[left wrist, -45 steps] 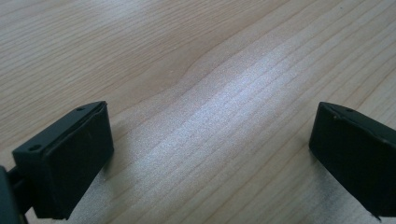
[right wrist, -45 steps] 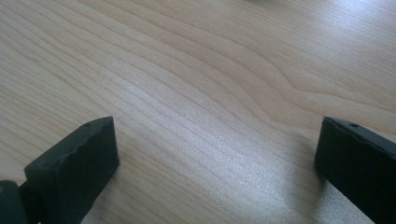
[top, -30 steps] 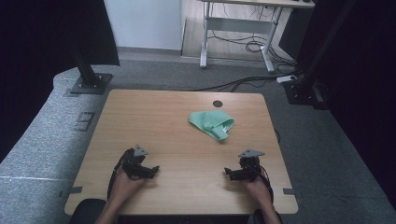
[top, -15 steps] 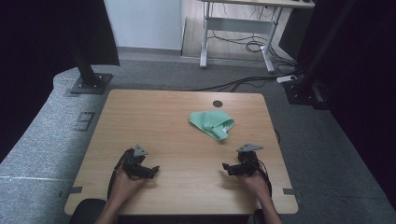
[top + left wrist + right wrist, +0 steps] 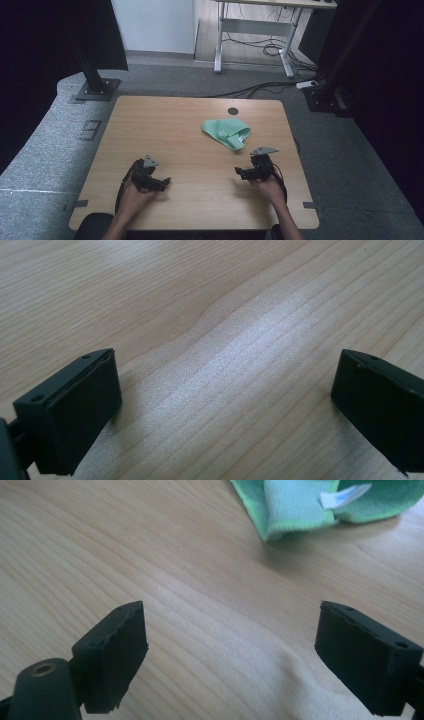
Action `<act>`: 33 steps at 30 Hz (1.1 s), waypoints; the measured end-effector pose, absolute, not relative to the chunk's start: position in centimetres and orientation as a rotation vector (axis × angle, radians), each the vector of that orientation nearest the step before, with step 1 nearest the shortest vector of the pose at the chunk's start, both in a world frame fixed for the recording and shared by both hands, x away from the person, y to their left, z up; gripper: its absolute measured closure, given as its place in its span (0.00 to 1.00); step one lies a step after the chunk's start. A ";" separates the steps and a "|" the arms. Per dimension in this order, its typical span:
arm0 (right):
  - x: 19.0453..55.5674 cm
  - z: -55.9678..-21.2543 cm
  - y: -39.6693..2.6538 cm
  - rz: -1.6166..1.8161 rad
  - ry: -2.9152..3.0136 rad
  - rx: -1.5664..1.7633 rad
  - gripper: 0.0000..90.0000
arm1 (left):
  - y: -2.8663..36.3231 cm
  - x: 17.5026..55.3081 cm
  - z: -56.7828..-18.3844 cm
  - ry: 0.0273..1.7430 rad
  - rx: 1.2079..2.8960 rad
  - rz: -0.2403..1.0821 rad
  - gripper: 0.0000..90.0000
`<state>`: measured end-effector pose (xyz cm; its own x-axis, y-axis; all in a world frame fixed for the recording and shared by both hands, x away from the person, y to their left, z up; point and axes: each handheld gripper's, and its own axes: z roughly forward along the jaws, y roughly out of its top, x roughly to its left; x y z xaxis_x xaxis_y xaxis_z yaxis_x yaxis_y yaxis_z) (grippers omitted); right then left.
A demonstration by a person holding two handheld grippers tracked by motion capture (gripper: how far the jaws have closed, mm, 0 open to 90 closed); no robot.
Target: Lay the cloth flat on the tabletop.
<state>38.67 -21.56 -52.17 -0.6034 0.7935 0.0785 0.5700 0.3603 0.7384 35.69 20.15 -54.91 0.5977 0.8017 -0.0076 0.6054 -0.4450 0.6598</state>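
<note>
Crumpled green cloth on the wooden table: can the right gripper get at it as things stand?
Probably yes: the right gripper stands open, with bare wooden table between it and the crumpled green cloth.

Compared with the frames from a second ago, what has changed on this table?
The right gripper has shifted a little up the table toward the green cloth; its jaws have just been closing slightly but stand open with nothing between them. The left gripper, also open, and the cloth stayed where they were. Nothing was picked up or let go.
</note>
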 end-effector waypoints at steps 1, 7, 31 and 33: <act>38.7 -52.2 -21.6 1.089 2.334 1.209 0.15 | 20.1 35.7 -54.9 1.108 2.200 0.408 0.00; 39.9 -51.4 -20.8 1.094 2.327 1.206 0.21 | 20.1 35.7 -54.9 1.108 2.200 0.408 0.00; 46.0 -50.8 -19.8 1.000 2.331 1.227 0.52 | 20.1 35.7 -54.9 1.108 2.201 0.407 0.00; 46.6 -51.1 -19.6 0.979 2.334 1.235 0.54 | 20.1 35.7 -54.9 1.108 2.201 0.407 0.00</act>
<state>46.60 -19.61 -51.15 -0.5729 0.8190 0.0317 0.5966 0.3901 0.7014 35.71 20.13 -54.90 0.5983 0.8012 -0.0081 0.6055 -0.4455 0.6594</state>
